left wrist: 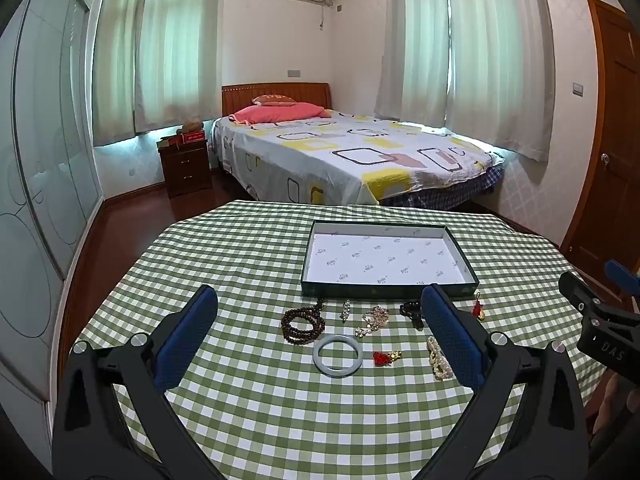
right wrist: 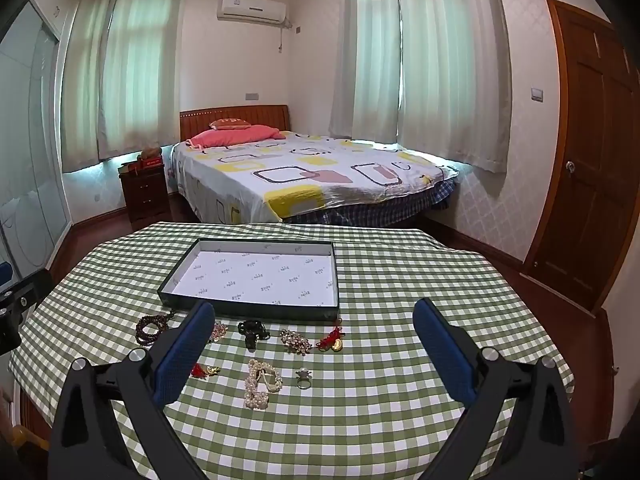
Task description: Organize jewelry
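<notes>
Both claws wide, empty – jewelry (left wrist: 340, 332) beside tray (left wrist: 384, 286).

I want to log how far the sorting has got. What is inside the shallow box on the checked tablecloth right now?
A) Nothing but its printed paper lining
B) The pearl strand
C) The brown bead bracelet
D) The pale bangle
A: the shallow box shows only its printed lining, while the pale bangle, pearl strand and brown bead bracelet all lie on the tablecloth in front of it.
</notes>
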`<state>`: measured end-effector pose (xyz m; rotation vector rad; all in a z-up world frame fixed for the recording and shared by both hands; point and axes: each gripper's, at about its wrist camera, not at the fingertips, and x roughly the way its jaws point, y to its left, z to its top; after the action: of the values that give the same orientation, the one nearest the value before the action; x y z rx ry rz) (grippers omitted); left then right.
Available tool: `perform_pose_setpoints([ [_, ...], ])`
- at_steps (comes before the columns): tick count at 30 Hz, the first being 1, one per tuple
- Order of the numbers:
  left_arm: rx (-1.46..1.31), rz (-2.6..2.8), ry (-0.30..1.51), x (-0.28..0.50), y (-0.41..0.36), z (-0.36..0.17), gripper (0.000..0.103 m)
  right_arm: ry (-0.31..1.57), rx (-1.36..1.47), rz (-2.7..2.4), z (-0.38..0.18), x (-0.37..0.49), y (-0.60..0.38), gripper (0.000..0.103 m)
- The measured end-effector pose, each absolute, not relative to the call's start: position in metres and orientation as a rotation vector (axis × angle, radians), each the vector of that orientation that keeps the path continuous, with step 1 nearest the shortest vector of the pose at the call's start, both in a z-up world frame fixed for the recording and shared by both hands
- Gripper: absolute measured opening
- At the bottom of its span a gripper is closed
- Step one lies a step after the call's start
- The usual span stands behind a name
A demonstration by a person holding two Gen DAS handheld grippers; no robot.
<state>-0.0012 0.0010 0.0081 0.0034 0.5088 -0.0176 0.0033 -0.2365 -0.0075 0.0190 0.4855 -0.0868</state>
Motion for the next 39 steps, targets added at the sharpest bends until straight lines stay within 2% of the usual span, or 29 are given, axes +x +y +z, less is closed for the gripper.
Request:
perform_pose_setpoints([
  [39,-0.009,-0.016,0.511,-0.0013,0.0054,0.0089,0.099,0.477,0.017,-0.094,-0.0026,0.0031,-0.2372,0.097],
])
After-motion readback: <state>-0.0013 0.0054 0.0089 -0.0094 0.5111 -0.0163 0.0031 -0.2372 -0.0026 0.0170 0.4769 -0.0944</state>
